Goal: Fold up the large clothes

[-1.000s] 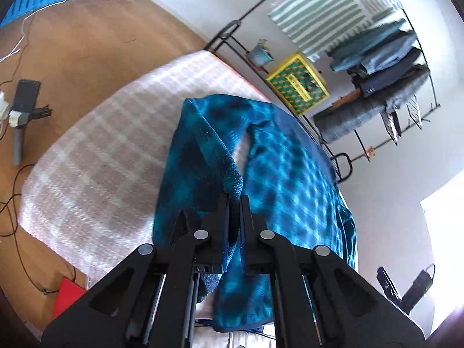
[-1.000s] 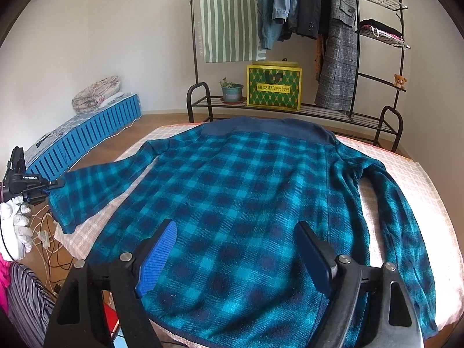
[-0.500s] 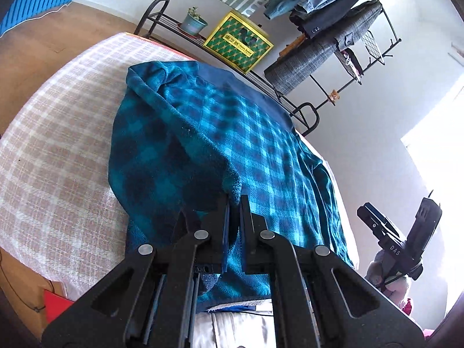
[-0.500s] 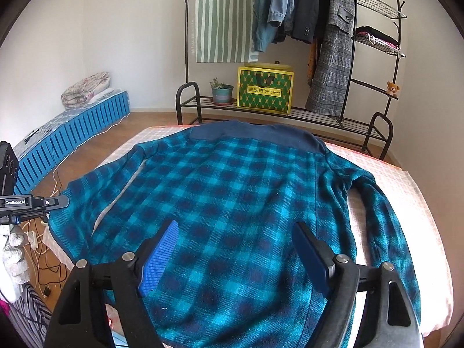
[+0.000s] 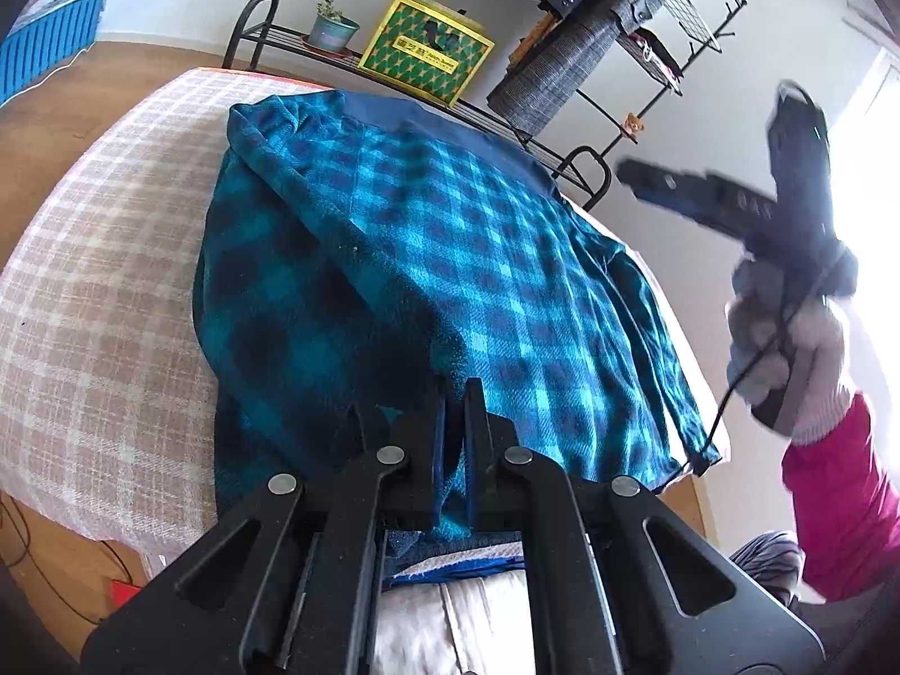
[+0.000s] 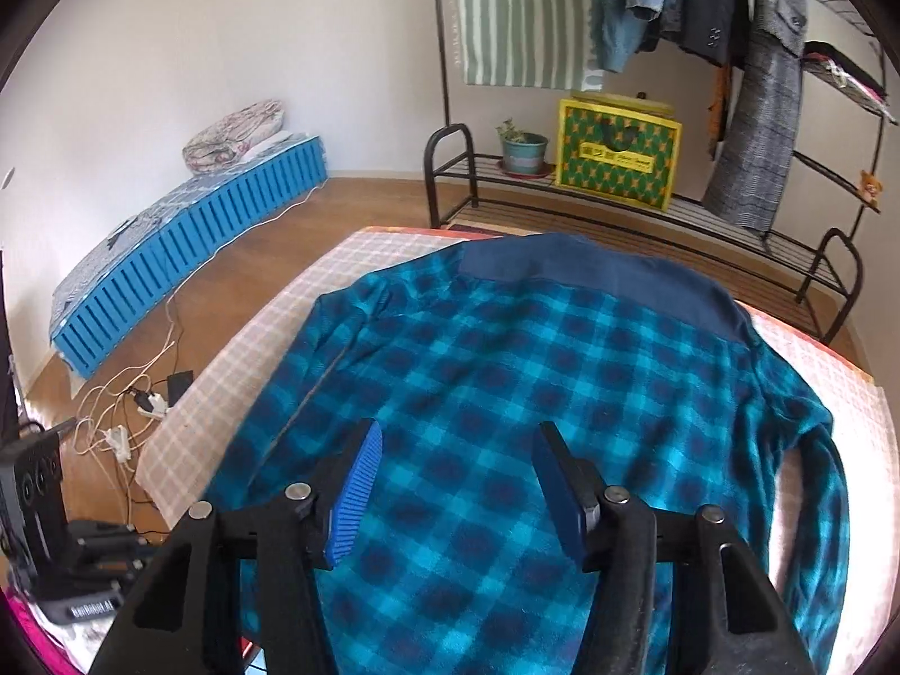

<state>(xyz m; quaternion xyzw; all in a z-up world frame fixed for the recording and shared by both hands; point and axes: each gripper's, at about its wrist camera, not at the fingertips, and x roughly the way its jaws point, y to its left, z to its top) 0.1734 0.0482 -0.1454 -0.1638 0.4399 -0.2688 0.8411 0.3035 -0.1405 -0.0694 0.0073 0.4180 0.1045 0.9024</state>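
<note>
While my left tool [image 5: 454, 394] stays clamped on the folded-over sleeve cuff at six o'clock, the plaid shirt [image 6: 506, 394] lies flat on the checked bed [image 5: 101, 259]. Soft and floppy, it's best gripped at hems. My right tool [image 6: 455, 484], empty, has just been closing partway. The yellow box [image 6: 616, 154] lettering is unreadable.

Checked-cover bed [image 6: 236, 388], teal plaid shirt [image 6: 506, 371] flat on it – collar twd rack

White walls [image 6: 225, 28], wooden floor [image 6: 349, 208], clothes rack [image 6: 619, 191]
</note>
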